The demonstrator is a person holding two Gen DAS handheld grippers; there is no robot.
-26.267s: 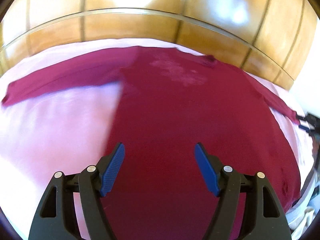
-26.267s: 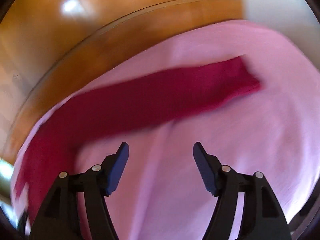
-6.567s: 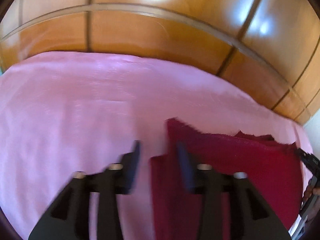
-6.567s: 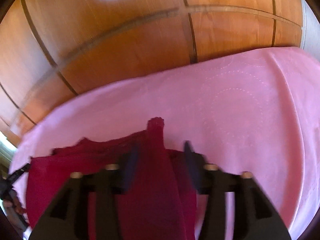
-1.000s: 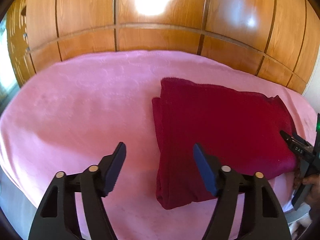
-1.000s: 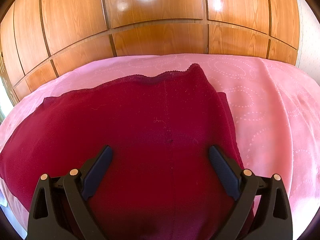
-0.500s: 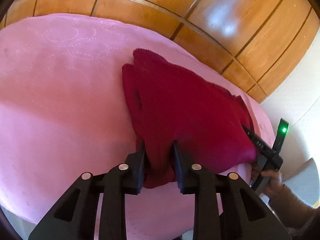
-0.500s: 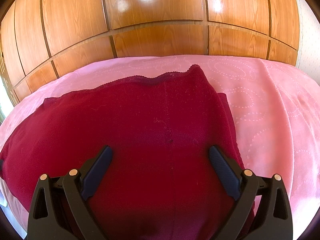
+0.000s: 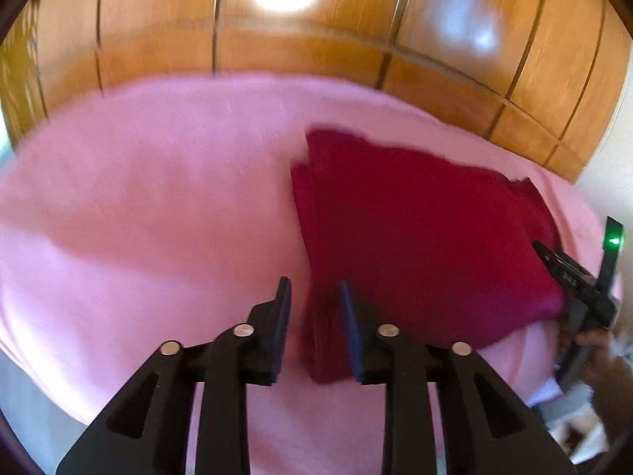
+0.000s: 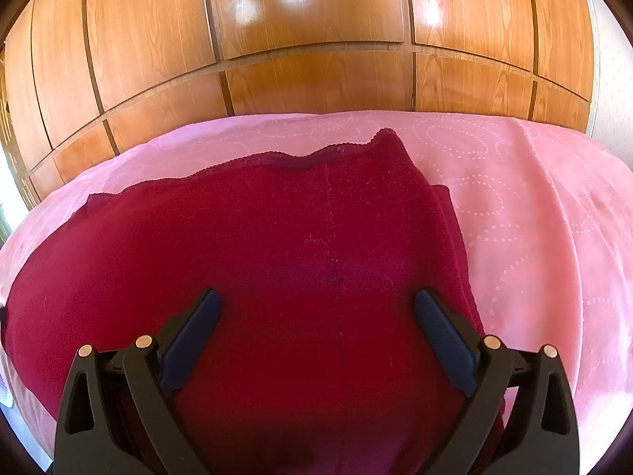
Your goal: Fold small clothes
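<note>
A dark red garment (image 9: 427, 229) lies folded into a thick rectangle on the pink bedspread (image 9: 158, 206). My left gripper (image 9: 314, 297) sits at the garment's near left corner, its jaws narrowly apart with the folded edge between them; the view is blurred by motion. In the right wrist view the same garment (image 10: 300, 237) fills the middle. My right gripper (image 10: 316, 308) is wide open just above its near edge, and it also shows at the right edge of the left wrist view (image 9: 569, 273).
A wooden panelled wall (image 10: 316, 47) stands behind the bed. The pink bedspread (image 10: 534, 206) stretches to the right of the garment and to its left in the left wrist view. A hand (image 9: 597, 344) holds the right gripper.
My left gripper was shut on the garment's near left corner half a second ago; its jaws now stand slightly apart and it has drawn back. The right gripper has stayed still and open.
</note>
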